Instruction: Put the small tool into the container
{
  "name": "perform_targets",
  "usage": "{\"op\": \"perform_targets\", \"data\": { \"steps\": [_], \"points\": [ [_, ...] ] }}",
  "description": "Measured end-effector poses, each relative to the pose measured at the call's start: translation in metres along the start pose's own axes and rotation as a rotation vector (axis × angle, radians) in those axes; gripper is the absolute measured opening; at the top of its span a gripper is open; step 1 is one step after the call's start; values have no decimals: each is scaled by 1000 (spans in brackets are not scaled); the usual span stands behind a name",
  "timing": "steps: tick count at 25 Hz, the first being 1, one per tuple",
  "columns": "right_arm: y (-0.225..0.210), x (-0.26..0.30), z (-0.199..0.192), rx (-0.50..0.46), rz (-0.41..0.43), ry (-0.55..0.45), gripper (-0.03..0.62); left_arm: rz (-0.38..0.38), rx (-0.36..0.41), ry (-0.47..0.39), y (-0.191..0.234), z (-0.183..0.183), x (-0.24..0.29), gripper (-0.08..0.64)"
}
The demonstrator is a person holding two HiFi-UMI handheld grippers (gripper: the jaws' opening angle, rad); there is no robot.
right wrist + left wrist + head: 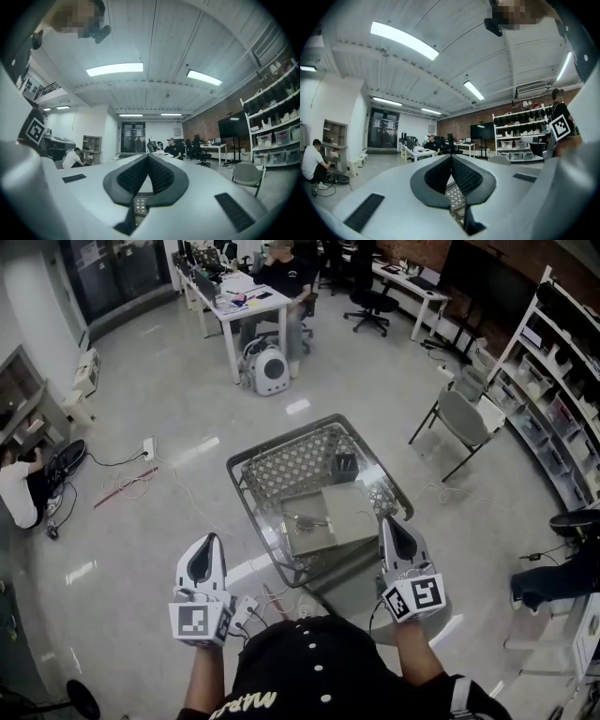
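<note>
A wire-mesh cart (281, 461) stands on the floor in front of me in the head view. In it lie a grey box-like container (351, 513) and a flat grey tray (309, 532) with a small metal tool (302, 519) on it. A small black object (345, 465) sits farther back in the cart. My left gripper (208, 540) is held left of the cart, shut and empty. My right gripper (390, 521) is at the cart's near right corner, shut and empty. Through each gripper's own view, left (451, 157) and right (147, 156), the pads meet at the tip with nothing between them.
A grey folding chair (464, 418) stands right of the cart, with shelving (553, 381) along the right wall. A desk (234, 298) with a seated person is at the back. Another person (19, 491) crouches at the left. Cables (131, 484) and a power strip (246, 610) lie on the floor.
</note>
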State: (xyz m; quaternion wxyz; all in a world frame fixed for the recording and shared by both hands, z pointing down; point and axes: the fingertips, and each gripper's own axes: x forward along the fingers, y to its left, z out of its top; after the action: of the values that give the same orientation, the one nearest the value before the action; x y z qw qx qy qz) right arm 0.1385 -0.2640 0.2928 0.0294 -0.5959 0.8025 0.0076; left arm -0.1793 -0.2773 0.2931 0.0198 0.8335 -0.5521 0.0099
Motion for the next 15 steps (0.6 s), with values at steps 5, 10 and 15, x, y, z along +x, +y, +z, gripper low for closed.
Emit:
{"op": "perform_targets", "data": {
  "steps": [5,10,15],
  "points": [
    [4,1,1,-30,-3,5,14,-6,-8,11,-2,-7,0,25],
    [14,7,2,-53,14,7,14,-28,-11,13,-6,-9,4,25],
    [14,10,2,-61,25,12,14,-25,-7,31,-8,-11,7,25]
  ]
}}
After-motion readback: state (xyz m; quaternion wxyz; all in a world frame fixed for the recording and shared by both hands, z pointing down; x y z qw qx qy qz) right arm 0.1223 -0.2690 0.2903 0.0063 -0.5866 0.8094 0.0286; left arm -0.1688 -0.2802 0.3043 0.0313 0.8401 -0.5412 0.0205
